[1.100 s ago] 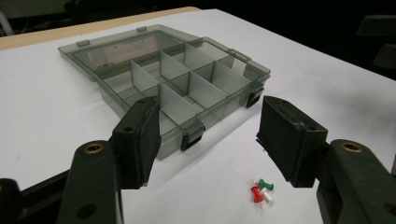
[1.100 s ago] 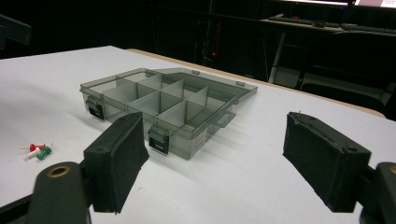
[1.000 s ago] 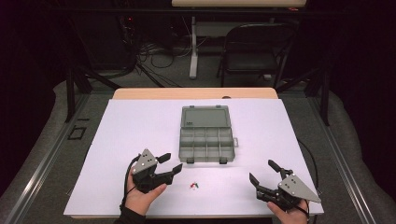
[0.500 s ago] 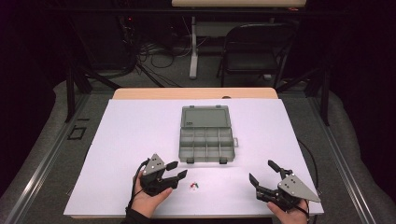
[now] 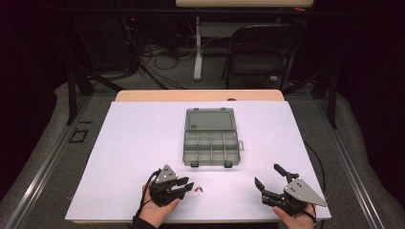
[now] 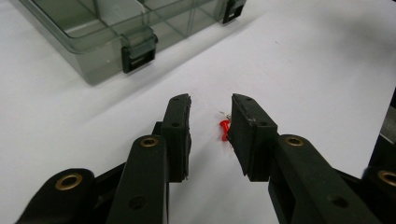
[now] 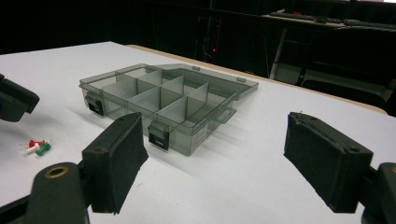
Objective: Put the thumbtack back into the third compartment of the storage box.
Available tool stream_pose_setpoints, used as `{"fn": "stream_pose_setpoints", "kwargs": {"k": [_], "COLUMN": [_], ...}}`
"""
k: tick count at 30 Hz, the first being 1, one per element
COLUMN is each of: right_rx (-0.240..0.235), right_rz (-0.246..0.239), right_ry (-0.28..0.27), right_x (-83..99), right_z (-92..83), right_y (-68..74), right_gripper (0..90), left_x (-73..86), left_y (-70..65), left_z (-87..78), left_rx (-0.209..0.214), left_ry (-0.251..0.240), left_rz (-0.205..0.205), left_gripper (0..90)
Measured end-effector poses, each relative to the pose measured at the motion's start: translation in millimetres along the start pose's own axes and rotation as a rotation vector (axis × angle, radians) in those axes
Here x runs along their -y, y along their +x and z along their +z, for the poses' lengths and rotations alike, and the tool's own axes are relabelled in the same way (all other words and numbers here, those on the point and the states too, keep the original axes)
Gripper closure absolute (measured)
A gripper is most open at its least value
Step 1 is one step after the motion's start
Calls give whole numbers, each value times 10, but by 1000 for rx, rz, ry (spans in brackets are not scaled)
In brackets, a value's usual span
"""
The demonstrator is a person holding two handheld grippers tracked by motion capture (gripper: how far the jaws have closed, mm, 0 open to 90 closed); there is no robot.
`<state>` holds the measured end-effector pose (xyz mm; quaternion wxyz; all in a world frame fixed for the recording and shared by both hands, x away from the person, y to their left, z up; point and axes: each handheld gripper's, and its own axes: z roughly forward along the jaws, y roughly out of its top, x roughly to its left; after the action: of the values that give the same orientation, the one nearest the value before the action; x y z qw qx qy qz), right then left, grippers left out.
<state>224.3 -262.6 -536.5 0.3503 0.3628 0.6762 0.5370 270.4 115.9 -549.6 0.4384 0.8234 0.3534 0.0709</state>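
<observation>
**Left gripper drops onto the pushpins**

Since the earlier frame the left gripper (image 5: pixel 187 185) has slid toward 3 o'clock and sunk to the sheet, and its jaws have just been closing; they now stand partly open around the pushpins (image 5: pixel 198 190), not yet pressing on them. In the left gripper view the red pushpin (image 6: pixel 225 130) lies between the pads, close to the right-hand one, its thin metal point aimed toward 12 o'clock. The little heap's long axis runs roughly 9 to 3 o'clock in the high view. The compartment box (image 5: pixel 210 138), lid laid back, sits at 12 o'clock from the pins. The right gripper (image 5: pixel 270 179), at 3 o'clock and well apart, gapes wide and holds nothing.
</observation>
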Motion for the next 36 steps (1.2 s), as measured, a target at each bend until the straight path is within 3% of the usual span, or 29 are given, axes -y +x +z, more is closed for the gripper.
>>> {"fn": "stream_pose_setpoints", "kwargs": {"k": [10, 20, 34, 36], "right_rx": [0, 2, 3, 3], "right_rz": [0, 6, 4, 4], "right_ry": [0, -3, -1, -1], "right_x": [2, 2, 3, 4], "right_z": [1, -3, 0, 0], "right_y": [-3, -14, -15, -15], "right_gripper": [195, 195, 195, 195], "left_x": [43, 55, 64, 65], "left_y": [-86, -111, -113, -105], "left_z": [152, 184, 216, 218], "left_rx": [17, 19, -1, 2], "left_ry": [48, 50, 83, 79], "left_rz": [18, 21, 62, 51], "left_gripper": [690, 719, 816, 820]}}
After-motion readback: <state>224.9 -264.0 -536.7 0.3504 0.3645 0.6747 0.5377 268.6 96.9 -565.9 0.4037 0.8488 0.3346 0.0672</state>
